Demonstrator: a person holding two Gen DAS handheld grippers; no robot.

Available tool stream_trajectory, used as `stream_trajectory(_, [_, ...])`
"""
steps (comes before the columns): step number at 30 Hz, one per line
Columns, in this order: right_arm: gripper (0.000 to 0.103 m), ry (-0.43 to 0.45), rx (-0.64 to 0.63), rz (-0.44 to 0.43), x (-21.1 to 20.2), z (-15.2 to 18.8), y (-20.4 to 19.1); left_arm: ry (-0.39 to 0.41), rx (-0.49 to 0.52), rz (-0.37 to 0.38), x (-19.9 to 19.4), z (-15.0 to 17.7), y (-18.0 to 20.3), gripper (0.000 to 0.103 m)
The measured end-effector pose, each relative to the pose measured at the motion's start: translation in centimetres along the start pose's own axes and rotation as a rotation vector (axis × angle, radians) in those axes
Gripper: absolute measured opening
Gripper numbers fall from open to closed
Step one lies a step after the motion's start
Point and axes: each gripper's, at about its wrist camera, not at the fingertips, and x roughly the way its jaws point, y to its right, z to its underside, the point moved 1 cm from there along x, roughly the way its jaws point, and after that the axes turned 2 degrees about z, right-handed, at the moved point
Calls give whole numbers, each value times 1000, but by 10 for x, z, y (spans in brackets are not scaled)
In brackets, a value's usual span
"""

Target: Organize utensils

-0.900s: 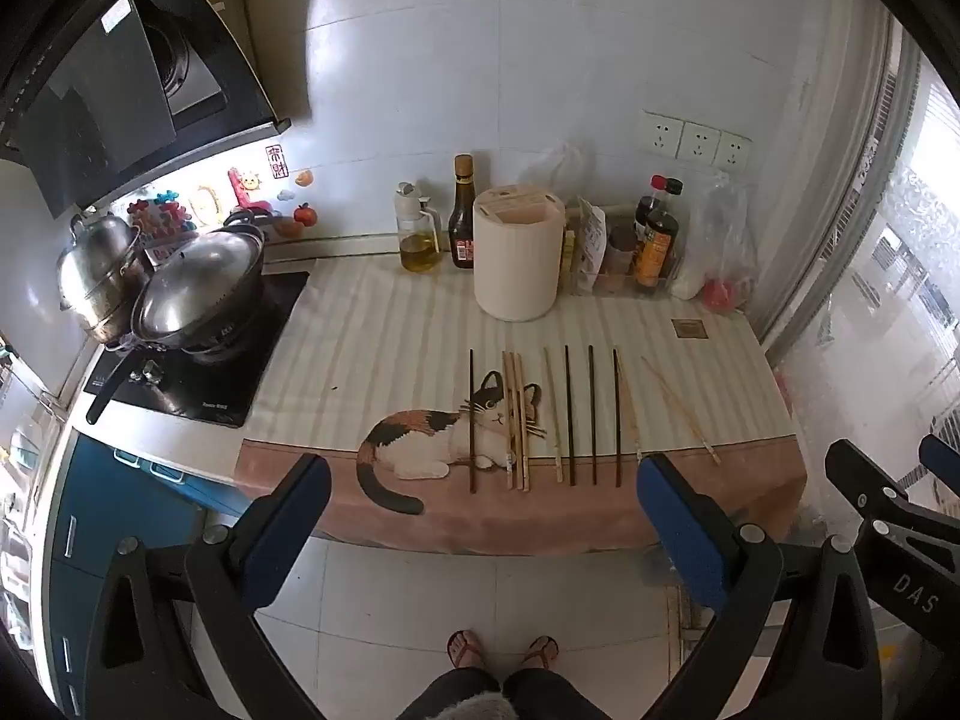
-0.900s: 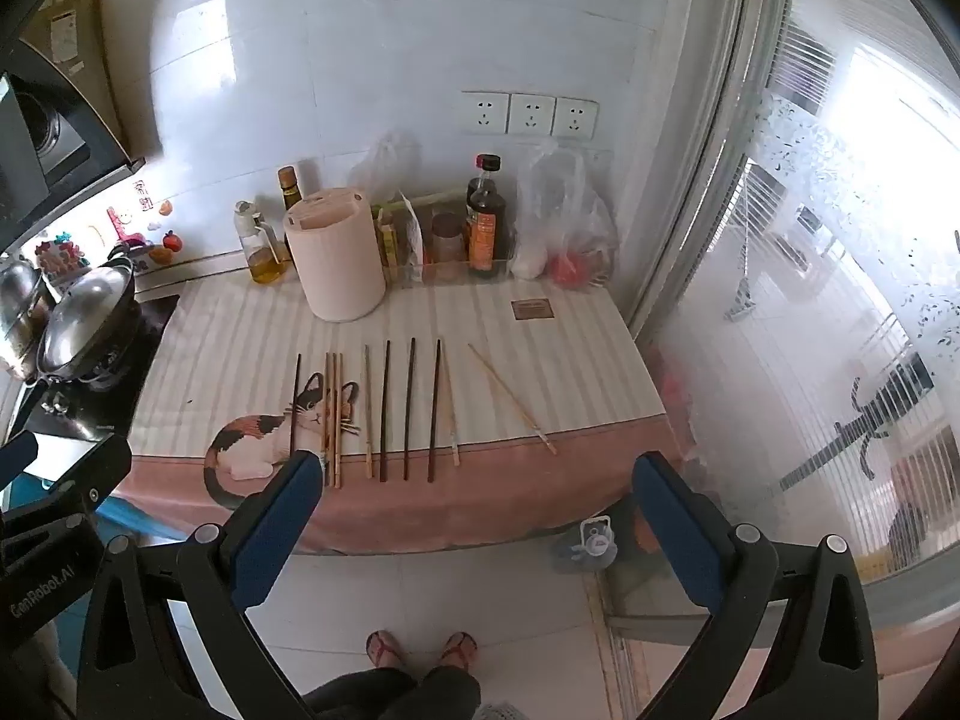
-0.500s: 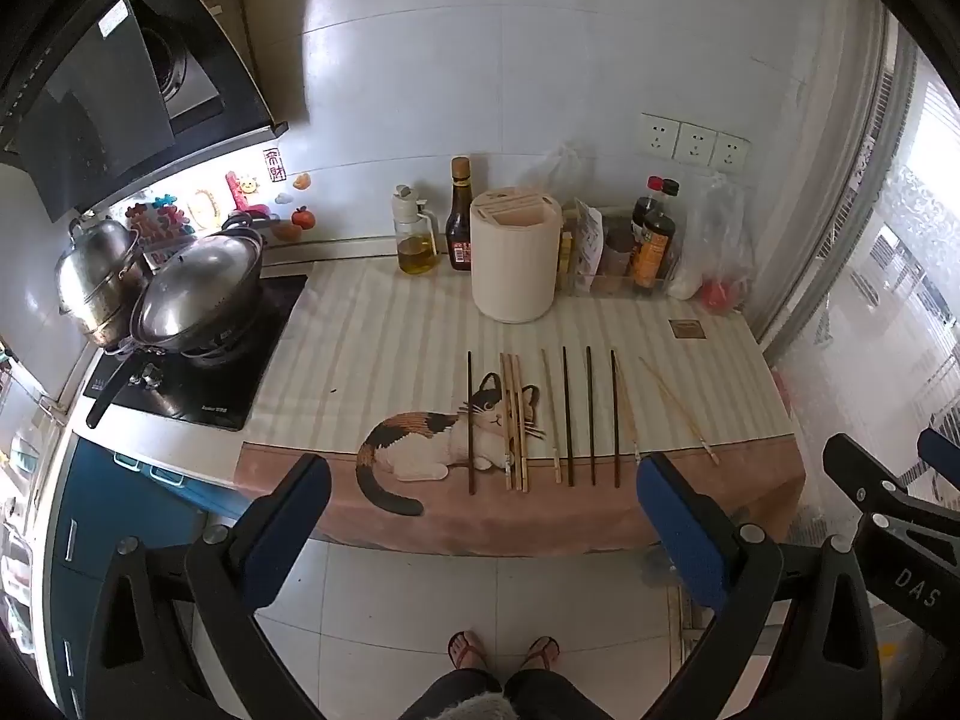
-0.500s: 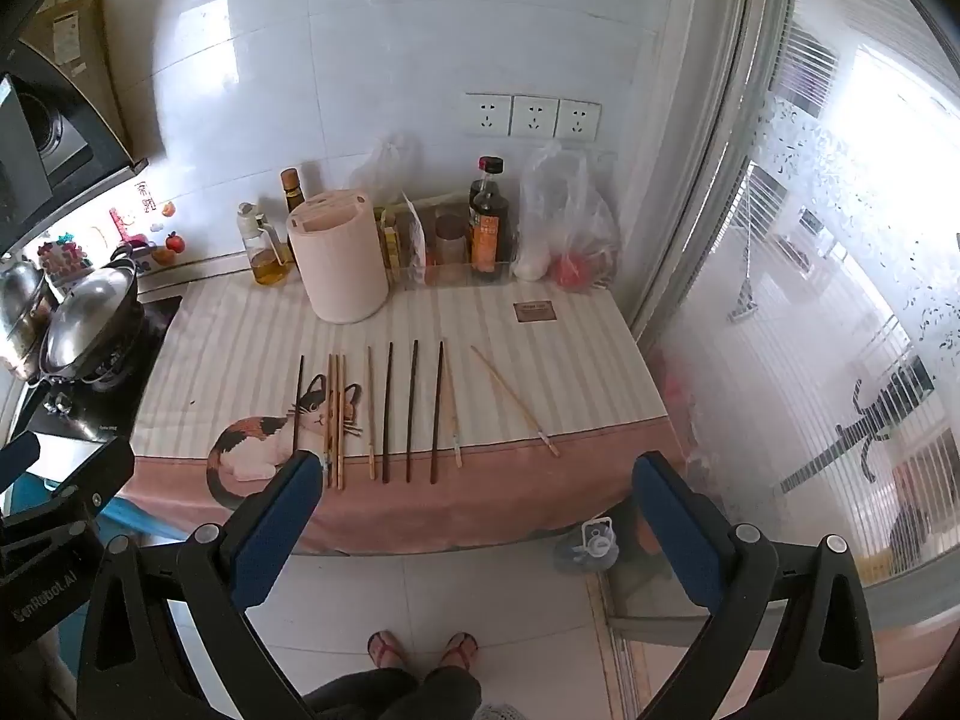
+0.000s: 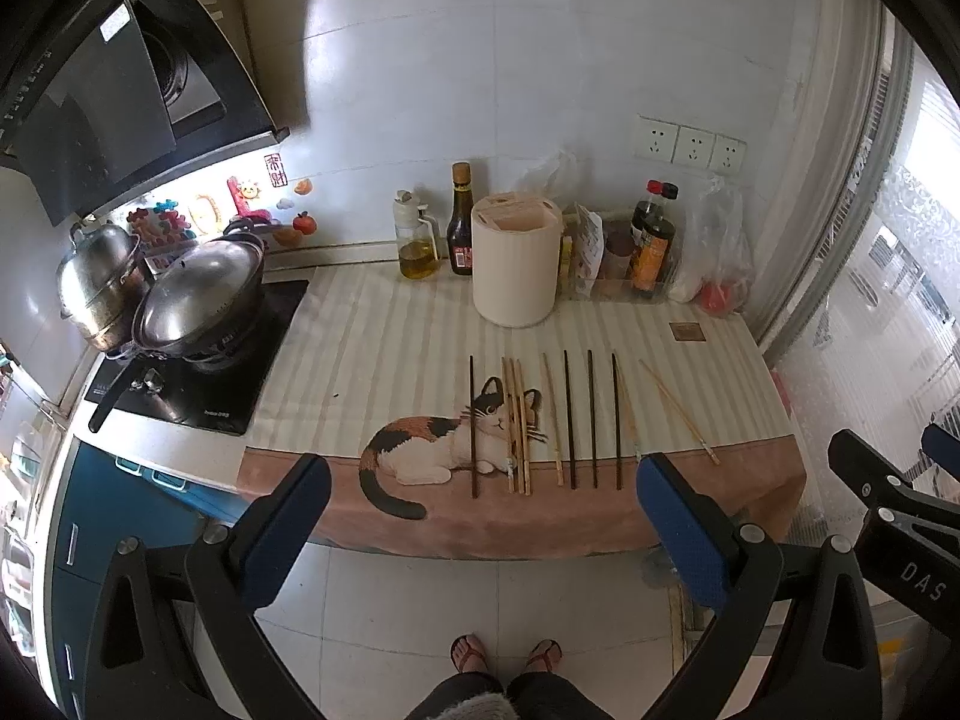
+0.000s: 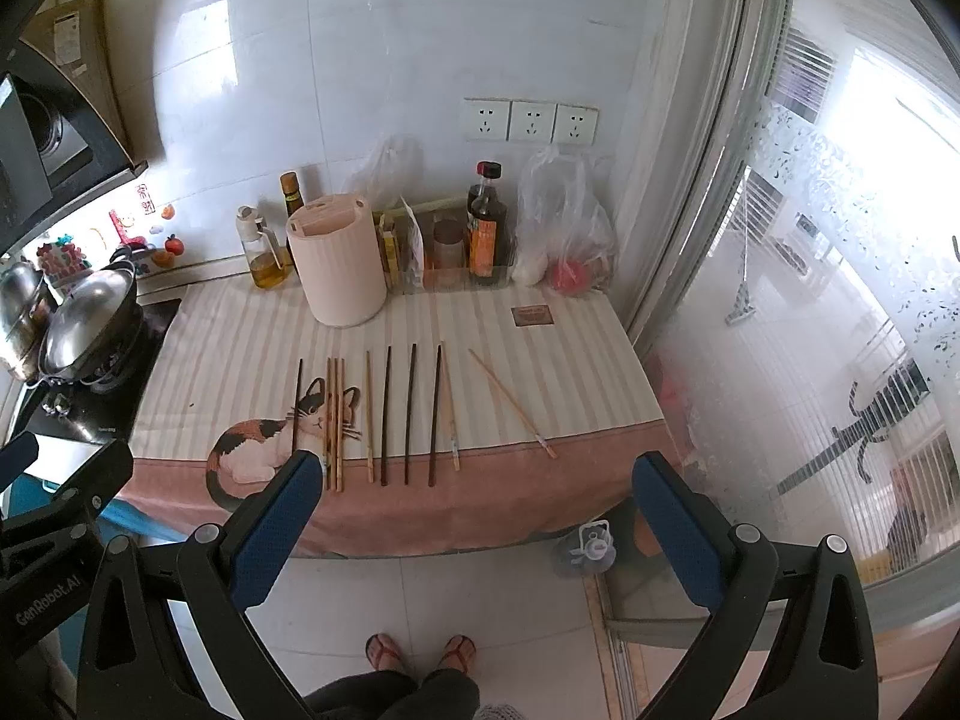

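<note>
Since the earlier frames both views have drifted only slightly; the counter sits a touch lower and nearer in each picture, and nothing on it has shifted. Left gripper [image 5: 480, 510] jaws spread wide, nothing between the pads, held off the counter's front edge above the floor tiles. Right gripper [image 6: 477, 507] likewise spread wide and empty, also short of the front edge. Chopsticks [image 5: 543, 420] lie flat in a loose row on the cat-print cloth [image 5: 420, 360], along the front half of the counter, toward its right end. Long axes run front to back, near ends almost at the cloth's pink border, far ends aimed at the back wall. Dark and pale sticks are mixed; the count is hard to fix where pale ones overlap, perhaps ten. The rightmost pale stick [image 6: 512, 403] lies skewed, its near end swung toward the right front corner. Cream cylindrical holder [image 5: 517, 261] stands upright near the back edge, behind the row. Oil bottle [image 5: 417, 240] stands left of it. Lidded wok [image 5: 201, 300] on the hob at the left end.
</note>
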Motion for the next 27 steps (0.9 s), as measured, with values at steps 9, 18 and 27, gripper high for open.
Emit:
stream_trajectory(9, [103, 6, 2, -2, -3, 0, -2, 5, -7, 3, -2, -1, -5, 103])
stream_trajectory(18, [103, 19, -2, 0, -7, 0, -7, 5, -9, 3, -3, -4, -6, 103])
stream_trajectory(27, [103, 34, -3, 0, -11, 0, -8, 29, -15, -4, -7, -4, -9, 103])
